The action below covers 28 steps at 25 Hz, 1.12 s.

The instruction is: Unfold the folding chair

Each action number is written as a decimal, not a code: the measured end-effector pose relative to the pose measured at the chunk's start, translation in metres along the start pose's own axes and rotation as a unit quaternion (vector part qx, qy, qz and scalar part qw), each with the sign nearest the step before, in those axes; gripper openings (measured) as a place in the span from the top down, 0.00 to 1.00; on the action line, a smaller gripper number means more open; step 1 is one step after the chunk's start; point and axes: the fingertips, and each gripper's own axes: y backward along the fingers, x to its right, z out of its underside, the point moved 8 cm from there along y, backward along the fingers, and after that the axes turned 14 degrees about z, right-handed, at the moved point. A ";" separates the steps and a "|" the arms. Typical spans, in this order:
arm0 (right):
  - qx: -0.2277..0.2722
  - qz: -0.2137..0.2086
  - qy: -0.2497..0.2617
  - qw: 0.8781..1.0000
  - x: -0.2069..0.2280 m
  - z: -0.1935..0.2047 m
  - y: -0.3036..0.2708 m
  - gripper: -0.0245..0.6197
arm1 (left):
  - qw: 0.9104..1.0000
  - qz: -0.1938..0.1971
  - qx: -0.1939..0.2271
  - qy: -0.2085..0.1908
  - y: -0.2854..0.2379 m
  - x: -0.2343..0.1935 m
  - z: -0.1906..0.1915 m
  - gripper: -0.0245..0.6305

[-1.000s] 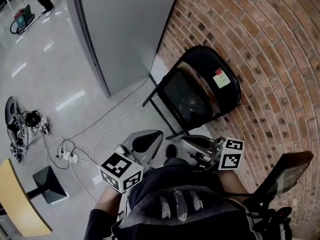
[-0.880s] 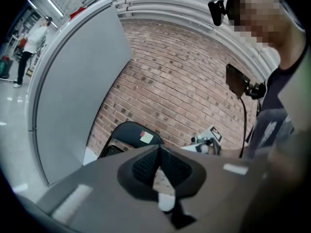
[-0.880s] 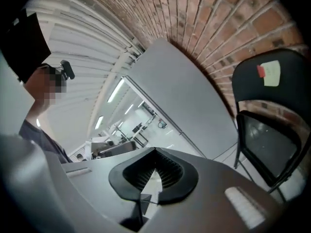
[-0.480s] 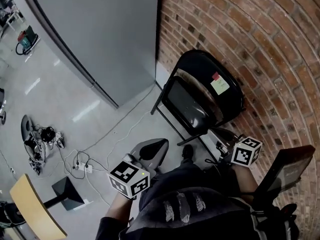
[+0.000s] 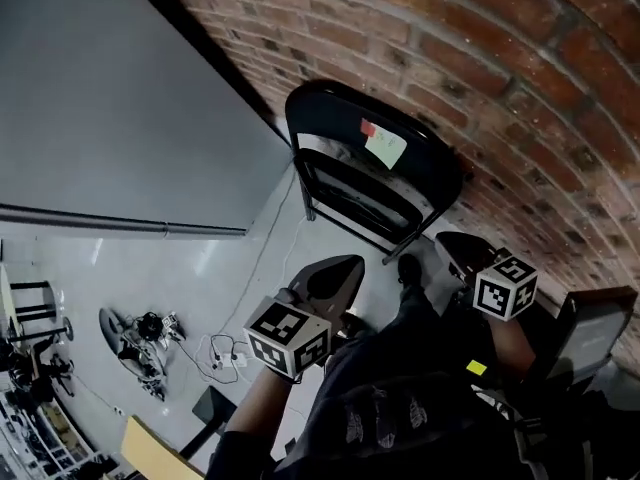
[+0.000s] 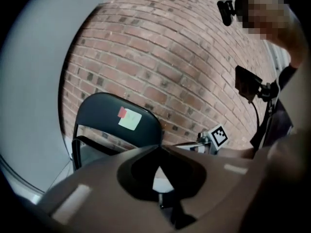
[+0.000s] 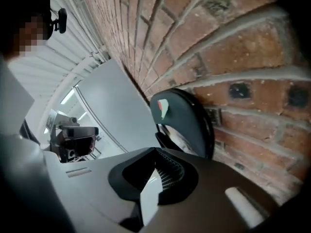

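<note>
A black folding chair (image 5: 385, 183) leans folded against the brick wall, with a red and pale green sticker (image 5: 380, 144) on its backrest. It also shows in the left gripper view as the chair (image 6: 104, 118) and in the right gripper view as the chair (image 7: 184, 115). My left gripper (image 5: 348, 263) is shut and empty, a little short of the chair's lower left. To the chair's lower right my right gripper (image 5: 447, 240) is also shut and empty. Both pairs of jaws meet with nothing between them, left gripper (image 6: 158, 147) and right gripper (image 7: 155, 150). Neither touches the chair.
The brick wall (image 5: 520, 78) runs behind the chair and a grey panel (image 5: 120, 118) stands to its left. Cables and a power strip (image 5: 225, 358) lie on the floor. A wooden tabletop corner (image 5: 150, 453) sits at the bottom left, and a dark screen on a stand (image 5: 590, 333) at the right.
Both grippers have moved forward toward the chair and now point at its lower part. The head view has swung, so the chair sits higher and closer.
</note>
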 end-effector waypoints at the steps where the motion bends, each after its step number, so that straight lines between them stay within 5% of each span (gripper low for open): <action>1: 0.006 0.024 -0.004 1.000 0.012 0.001 -0.002 0.96 | 1.000 0.005 -0.016 -0.001 -0.014 -0.004 -0.002 0.96; 3: 0.018 0.065 -0.012 0.998 0.034 0.002 -0.008 0.96 | 0.999 0.014 -0.046 -0.013 -0.040 -0.007 -0.005 0.96; 5: 0.017 0.080 -0.017 0.997 0.052 0.003 -0.018 0.73 | 0.998 0.025 -0.061 -0.022 -0.059 -0.006 -0.009 0.96; 9: 0.012 0.110 0.001 0.994 0.077 0.004 -0.036 0.62 | 0.996 0.039 -0.069 -0.028 -0.080 0.003 -0.011 0.96; 19: 0.011 0.118 0.046 0.992 0.082 -0.008 -0.078 0.66 | 0.997 0.009 -0.079 -0.008 -0.070 -0.001 0.005 0.96; 24: 0.010 0.124 0.075 0.989 0.083 -0.008 -0.082 0.68 | 0.998 0.004 -0.055 0.031 -0.070 -0.011 0.016 0.96; 28: 0.009 0.141 0.103 0.985 0.081 -0.006 -0.082 0.69 | 0.995 -0.036 -0.066 0.067 -0.092 -0.038 0.033 0.96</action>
